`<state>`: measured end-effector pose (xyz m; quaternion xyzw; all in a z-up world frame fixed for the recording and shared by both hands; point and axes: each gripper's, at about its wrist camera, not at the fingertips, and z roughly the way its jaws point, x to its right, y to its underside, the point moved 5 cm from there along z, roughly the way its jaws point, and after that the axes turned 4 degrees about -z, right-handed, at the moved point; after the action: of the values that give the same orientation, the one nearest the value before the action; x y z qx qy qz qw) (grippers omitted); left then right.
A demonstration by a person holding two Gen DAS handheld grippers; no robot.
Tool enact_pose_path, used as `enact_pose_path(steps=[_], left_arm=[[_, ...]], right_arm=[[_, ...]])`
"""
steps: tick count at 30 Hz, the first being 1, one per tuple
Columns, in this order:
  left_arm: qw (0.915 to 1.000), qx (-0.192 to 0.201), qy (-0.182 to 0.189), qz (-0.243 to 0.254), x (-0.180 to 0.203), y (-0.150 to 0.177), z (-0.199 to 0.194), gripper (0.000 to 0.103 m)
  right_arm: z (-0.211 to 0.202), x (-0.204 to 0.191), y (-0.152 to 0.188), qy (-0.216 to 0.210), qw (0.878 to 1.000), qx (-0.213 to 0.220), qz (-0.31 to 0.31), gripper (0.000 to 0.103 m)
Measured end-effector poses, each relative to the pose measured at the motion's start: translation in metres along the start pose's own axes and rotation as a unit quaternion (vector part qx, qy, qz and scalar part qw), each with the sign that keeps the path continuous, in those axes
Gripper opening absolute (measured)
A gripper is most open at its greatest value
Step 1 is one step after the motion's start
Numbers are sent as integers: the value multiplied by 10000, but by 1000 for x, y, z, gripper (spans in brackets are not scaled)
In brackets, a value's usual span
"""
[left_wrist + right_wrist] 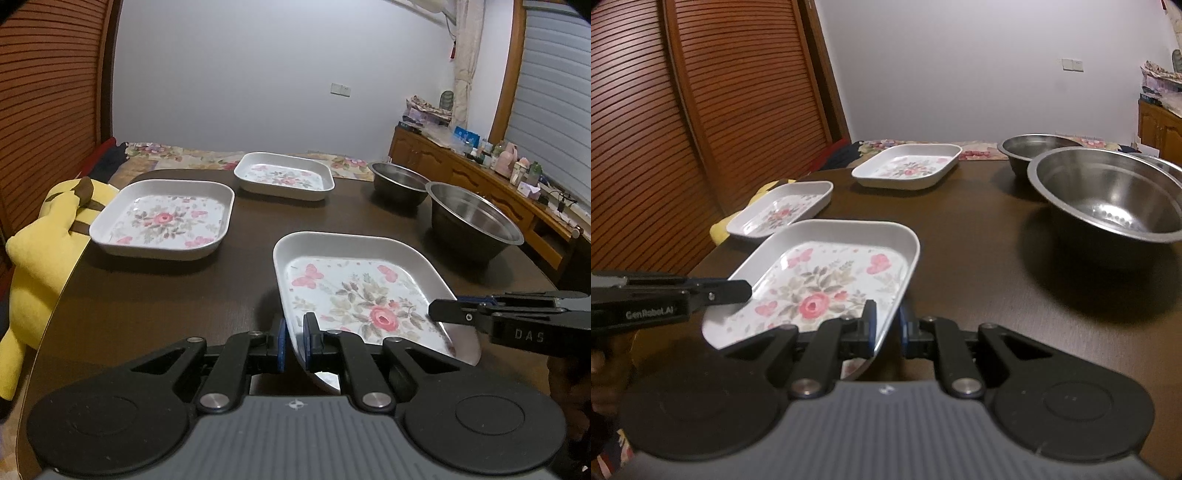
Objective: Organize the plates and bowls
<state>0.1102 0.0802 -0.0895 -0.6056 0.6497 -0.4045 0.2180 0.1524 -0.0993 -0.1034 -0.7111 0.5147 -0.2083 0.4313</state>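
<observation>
While both grippers hold the near floral plate (354,291) by its two opposite rims, this plate hangs a little above the dark table (166,302), its shadow lying on the wood under it. The left gripper (294,341) is closed on the plate's left rim, with one blue pad on each side of the thin wall, and the right gripper (887,326) is closed in the same way on the right rim. So the plate lies between the two tools, and its long axis runs away from the person, toward the far edge of the table. Ahead and to the left rests a second floral plate (162,219), close to the table's edge and beside a yellow plush toy (40,240). A third floral plate (284,176) stands farther back, near the middle. I judge that the held plate should go onto the second one; the left hand is nearer to it. The two steel bowls, the near bowl (1115,195) and the far bowl (1030,149), stay to the right, well apart from the plates.
</observation>
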Motion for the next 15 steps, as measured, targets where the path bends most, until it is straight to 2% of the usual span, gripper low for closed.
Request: enact_pose_path(steps=[15], left_arm=[[9999,-146,-79,-8,1,13,7,10]], right_arm=[[3,2,12,4,9999,-96,116,14]])
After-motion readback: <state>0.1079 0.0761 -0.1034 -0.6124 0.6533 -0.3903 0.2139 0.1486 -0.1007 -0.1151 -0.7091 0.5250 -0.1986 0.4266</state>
